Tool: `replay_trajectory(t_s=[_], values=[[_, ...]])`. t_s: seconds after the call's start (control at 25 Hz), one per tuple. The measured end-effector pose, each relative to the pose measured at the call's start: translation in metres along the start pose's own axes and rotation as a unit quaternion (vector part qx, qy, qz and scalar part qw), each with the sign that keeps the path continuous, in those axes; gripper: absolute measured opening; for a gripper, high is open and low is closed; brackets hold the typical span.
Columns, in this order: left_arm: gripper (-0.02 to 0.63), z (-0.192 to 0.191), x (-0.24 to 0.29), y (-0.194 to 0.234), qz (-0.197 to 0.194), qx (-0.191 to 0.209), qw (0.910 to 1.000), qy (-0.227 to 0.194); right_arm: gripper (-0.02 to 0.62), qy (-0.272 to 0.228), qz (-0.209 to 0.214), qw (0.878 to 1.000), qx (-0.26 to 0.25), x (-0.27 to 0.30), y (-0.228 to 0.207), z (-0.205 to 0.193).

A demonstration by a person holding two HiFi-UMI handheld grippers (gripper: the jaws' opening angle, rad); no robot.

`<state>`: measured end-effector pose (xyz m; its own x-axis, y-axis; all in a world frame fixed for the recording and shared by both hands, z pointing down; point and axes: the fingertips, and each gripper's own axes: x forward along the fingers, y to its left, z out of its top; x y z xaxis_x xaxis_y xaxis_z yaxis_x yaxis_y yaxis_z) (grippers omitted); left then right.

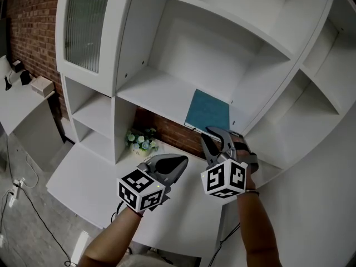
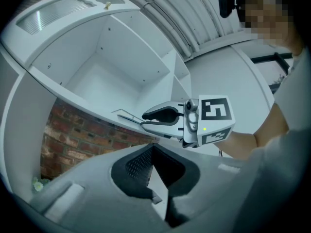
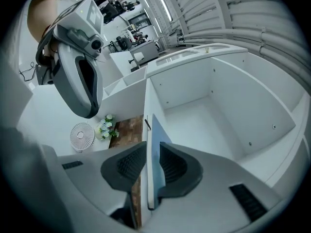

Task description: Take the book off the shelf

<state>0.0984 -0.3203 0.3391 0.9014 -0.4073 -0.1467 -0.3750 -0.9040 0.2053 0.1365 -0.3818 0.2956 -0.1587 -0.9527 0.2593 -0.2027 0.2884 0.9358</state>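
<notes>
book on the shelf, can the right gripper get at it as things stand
Yes, it seems so: the book lies flat at the shelf front, and the right gripper is clamped on its near edge; nothing stands between.

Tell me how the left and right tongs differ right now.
The right tongs are clamped on the book at the shelf edge; the left tongs are shut on nothing. The right tongs reach the shelf; the left tongs hang lower, short of it. Both carry a marker cube.
</notes>
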Motion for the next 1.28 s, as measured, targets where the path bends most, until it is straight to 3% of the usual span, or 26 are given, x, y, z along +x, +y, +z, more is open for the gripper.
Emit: replay_trajectory(t_s=[0.32, 1.28], values=[[0.008, -0.007, 0.004, -0.002, -0.006, -0.009, 0.9999, 0.004, 0.069, 0.007, 0.014, 1.000, -0.006, 0.005, 0.002, -0.001], [0.009, -0.021, -0.013, -0.016, -0.020, -0.035, 0.9986, 0.034, 0.053, -0.003, -0.024, 1.000, -0.011, -0.029, 0.013, 0.013]])
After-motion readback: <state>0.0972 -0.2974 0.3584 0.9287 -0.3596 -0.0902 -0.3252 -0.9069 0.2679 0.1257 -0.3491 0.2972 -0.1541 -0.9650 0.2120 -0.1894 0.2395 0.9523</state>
